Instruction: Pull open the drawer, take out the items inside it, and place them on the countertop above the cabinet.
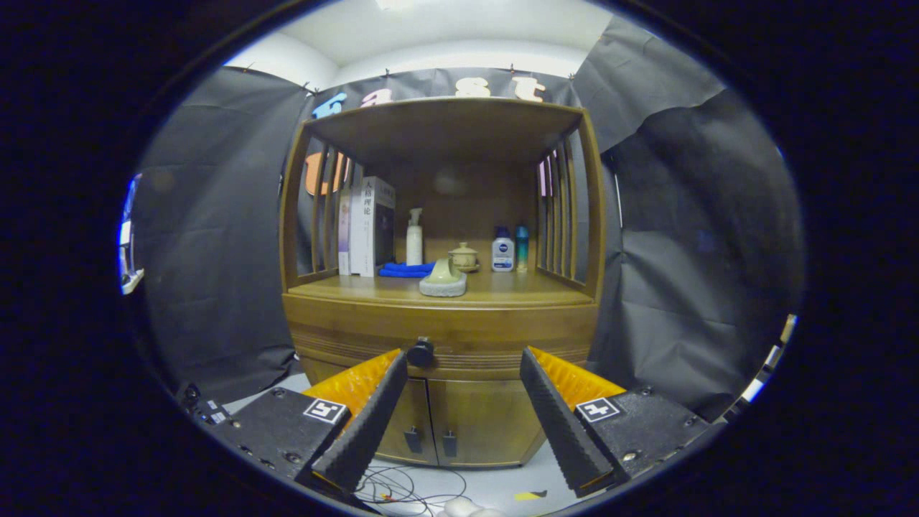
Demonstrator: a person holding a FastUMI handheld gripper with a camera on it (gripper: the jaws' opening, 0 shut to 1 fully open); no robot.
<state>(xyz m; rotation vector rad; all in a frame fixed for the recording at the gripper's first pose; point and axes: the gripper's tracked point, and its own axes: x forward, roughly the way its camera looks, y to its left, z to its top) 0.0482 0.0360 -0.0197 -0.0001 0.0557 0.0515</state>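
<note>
- Gripper view: the gripper hangs in front of the brown wooden cabinet, fingers spread wide with nothing between them.
- The wide wooden drawer sits flush and shut under the countertop; its round dark knob is just beyond the left finger's tip, not centred between the two.
- The drawer's contents are hidden behind its front.
- On the wooden countertop: a grey-green soap-dish-like object at the front edge, a folded blue cloth, a white pump bottle, upright books, a small lidded ceramic jar, and two small bottles.
- A shut drawer fits both a start and a finish with things already set above.
- Risks, as I judge them: closing off-centre could slip off the small knob; an angled pull could jam the drawer; the crowded front edge leaves items liable to be knocked off.
</note>
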